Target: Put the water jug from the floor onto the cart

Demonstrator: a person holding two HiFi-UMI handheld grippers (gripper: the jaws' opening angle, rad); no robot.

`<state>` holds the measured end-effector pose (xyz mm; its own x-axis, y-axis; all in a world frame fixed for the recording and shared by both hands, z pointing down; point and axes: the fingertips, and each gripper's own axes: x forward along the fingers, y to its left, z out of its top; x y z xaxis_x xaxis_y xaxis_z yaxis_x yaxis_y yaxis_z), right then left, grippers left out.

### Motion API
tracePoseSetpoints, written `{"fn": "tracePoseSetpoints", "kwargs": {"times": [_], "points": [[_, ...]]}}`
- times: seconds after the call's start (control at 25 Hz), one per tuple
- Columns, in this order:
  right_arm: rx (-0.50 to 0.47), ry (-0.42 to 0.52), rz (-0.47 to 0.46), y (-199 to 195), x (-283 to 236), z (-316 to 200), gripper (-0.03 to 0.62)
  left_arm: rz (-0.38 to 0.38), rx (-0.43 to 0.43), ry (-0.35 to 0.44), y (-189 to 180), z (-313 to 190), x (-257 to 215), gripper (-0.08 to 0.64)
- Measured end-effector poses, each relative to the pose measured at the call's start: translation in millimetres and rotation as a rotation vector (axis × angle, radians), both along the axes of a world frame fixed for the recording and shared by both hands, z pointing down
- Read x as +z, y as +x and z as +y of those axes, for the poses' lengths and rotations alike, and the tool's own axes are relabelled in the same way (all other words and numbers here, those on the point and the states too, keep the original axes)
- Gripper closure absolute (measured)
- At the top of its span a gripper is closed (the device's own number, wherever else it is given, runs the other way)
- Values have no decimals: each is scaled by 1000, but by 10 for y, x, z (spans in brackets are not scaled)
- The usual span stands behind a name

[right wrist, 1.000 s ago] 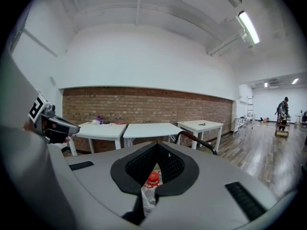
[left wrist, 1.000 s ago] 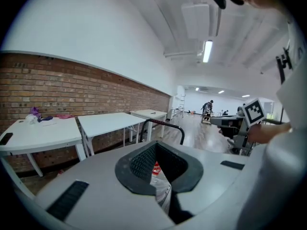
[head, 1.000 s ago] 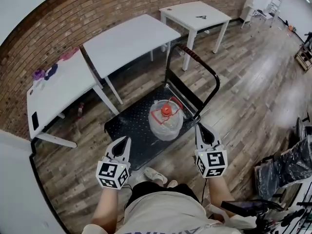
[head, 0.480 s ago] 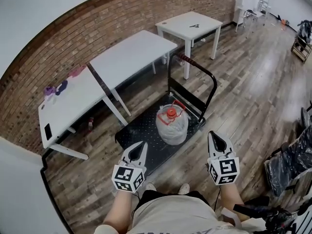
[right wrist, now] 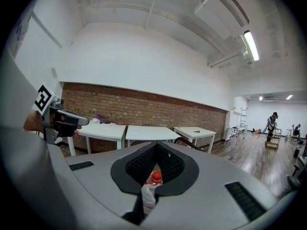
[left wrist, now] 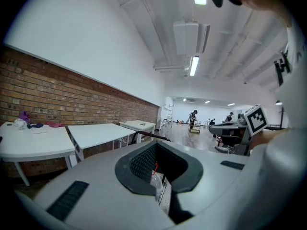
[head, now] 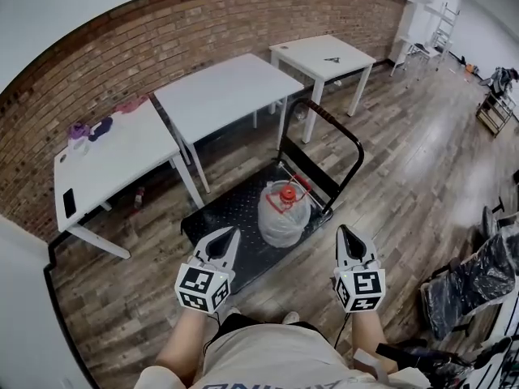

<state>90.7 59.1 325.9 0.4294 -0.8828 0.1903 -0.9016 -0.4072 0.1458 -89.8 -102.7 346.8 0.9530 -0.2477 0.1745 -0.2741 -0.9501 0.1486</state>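
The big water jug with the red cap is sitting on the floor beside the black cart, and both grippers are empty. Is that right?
Not quite. The water jug with the red cap is sitting on the black cart, not on the floor beside it; the head view shows this. The left gripper and right gripper are indeed empty, jaws shut.

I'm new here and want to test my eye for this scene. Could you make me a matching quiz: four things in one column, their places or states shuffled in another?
Things:
1 water jug
2 purple object
3 stepladder
4 right gripper

Places or states:
A on the leftmost white table
B jaws shut, holding nothing
C on the black cart
D far end of the room

Pairs: 1-C, 2-A, 3-D, 4-B
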Motion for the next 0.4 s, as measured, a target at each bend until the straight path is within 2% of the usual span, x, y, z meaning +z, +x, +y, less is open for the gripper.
{"fn": "tracePoseSetpoints", "kwargs": {"times": [0.4], "points": [[10, -17, 21, -23, -10, -94, 588, 6, 37, -2, 32, -81, 38, 558]]}}
